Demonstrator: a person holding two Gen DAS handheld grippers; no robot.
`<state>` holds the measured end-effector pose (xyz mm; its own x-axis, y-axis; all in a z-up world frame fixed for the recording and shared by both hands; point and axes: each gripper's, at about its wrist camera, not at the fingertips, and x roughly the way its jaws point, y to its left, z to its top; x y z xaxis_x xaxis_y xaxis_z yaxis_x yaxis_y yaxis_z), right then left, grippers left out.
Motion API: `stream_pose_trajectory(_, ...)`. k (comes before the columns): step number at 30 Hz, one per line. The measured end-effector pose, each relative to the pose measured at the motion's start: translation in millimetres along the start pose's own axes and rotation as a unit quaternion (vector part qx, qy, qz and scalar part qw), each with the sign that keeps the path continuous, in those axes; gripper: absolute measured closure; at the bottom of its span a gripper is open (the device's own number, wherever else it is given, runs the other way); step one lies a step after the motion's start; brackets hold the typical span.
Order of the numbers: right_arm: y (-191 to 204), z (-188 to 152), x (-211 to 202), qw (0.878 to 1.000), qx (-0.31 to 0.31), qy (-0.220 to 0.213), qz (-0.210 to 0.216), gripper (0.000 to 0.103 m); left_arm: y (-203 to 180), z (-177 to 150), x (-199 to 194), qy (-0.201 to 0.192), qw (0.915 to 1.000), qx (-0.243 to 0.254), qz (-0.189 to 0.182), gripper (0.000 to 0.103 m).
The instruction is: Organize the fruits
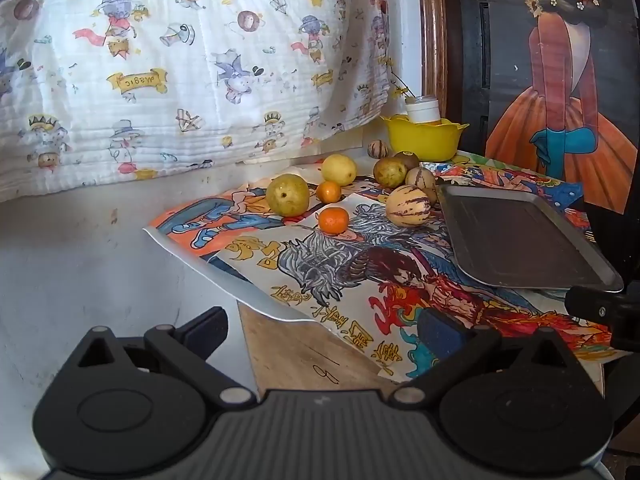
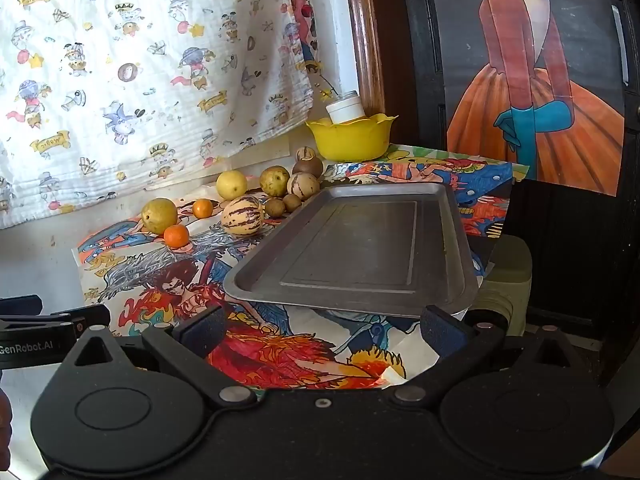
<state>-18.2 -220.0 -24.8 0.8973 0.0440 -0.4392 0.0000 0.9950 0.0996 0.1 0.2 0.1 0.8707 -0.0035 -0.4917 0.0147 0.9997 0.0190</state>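
Left tongs (image 1: pixel 322 330) stand fully open and hold nothing; right tongs (image 2: pixel 320 330) likewise stand wide open, with nothing between the pads. Both hover at the near edge of the tabletop (image 1: pixel 288 352), which is covered with coloured drawings (image 1: pixel 320 264).

The fruits lie loose on the drawings, to the left of and behind a grey metal tray (image 2: pixel 360 248): a large green-yellow fruit (image 1: pixel 287 195), two small oranges (image 1: pixel 333 220) (image 1: pixel 328 192), a lemon-yellow fruit (image 1: pixel 339 169), a striped melon-like fruit (image 1: pixel 408 205), and further pieces clustered before a yellow bowl (image 1: pixel 424 138). No fruit is on the tray.

The right wrist view shows the whole tray and two small brown fruits (image 2: pixel 282 205) beside the striped one; the left wrist view cuts the tray at its right side and largely hides those. The left wrist view alone shows bare wood at the tabletop's near corner. A white jar (image 2: pixel 345 110) sits in the bowl. Each view catches a part of the other tongs at its edge.
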Motion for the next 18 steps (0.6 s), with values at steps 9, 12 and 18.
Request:
stream_pose_trajectory(9,0.5,-0.2,0.7,1.0,0.001,0.001,0.001,0.0,0.2,-0.3,0.2,-0.001,1.0,0.002,0.001,0.0)
stream_pose_trajectory(12,0.4,-0.3,0.9,1.0,0.001,0.001,0.0,0.001,0.5,-0.4,0.1,-0.001,1.0,0.003,0.001,0.0)
stream_pose_trajectory(18,0.5,-0.2,1.4,1.0,0.001,0.002,0.0,0.0,-0.1,-0.2,0.4,0.001,1.0,0.003,0.001,0.0)
